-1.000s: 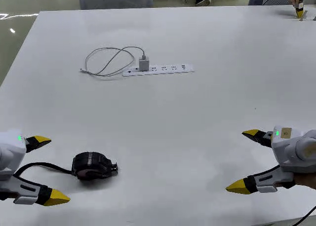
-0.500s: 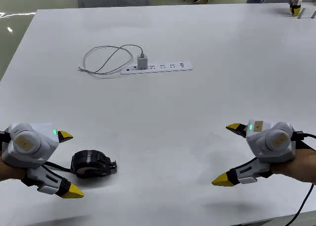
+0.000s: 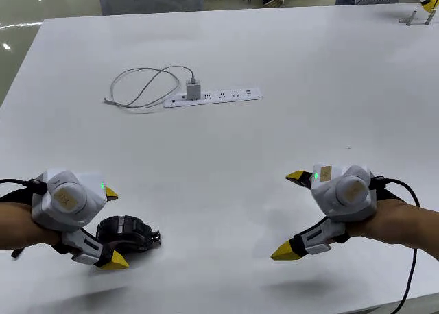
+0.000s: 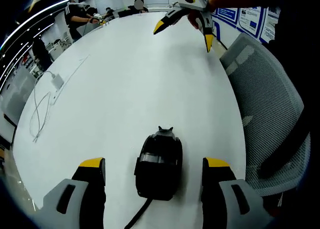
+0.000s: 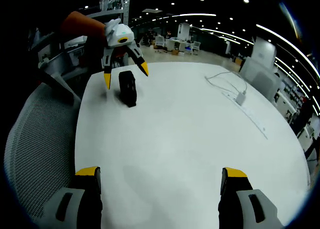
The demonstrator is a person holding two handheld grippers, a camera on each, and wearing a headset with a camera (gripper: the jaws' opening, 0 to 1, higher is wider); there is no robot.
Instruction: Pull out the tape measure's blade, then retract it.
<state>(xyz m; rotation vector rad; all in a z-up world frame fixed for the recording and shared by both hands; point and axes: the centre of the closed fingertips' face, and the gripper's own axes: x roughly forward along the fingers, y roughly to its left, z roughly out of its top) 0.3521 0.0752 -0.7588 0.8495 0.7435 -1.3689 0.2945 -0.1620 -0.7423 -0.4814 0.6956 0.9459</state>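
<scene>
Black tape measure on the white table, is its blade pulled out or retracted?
Retracted. The black tape measure shows just a small tip at its front, with no blade stretched across the white table.

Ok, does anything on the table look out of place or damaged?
Nothing stands out. The tape measure sits intact on the table between the left gripper's open jaws, blade not drawn out; the power strip and a looped cable lie farther back.

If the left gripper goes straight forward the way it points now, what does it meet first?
Most likely the tape measure, lying on the table just ahead, centred between the open jaws of the left gripper.
</scene>
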